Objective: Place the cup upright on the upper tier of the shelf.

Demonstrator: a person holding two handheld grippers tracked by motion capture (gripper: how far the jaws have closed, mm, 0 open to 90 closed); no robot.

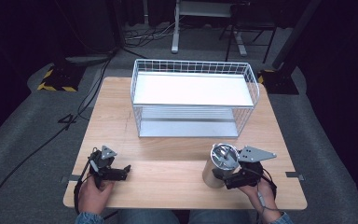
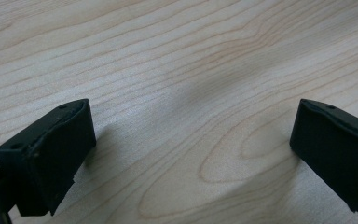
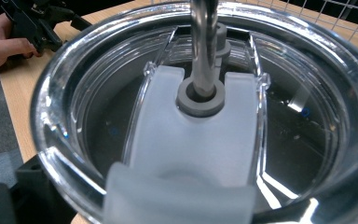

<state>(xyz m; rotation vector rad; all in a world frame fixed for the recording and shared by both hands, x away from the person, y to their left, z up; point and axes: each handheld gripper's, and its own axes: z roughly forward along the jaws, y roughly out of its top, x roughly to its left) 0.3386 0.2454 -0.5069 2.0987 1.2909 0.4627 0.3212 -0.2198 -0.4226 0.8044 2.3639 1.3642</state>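
Observation:
A steel tumbler with a clear lid and a metal straw stands upright near the table's front right. My right gripper is shut around its side; one black finger shows under the lid's rim. My left gripper rests low over the wooden table at the front left. Its jaws stand wide apart, and my left gripper has only bare wood between them. In the right gripper view, the left gripper and the hand holding it appear at the far top left.
A white wire basket rack with a white upper shelf and a lower shelf stands at the back middle of the table. Bare wood lies between the two grippers. Around the table are dark floor, cables and stand legs.

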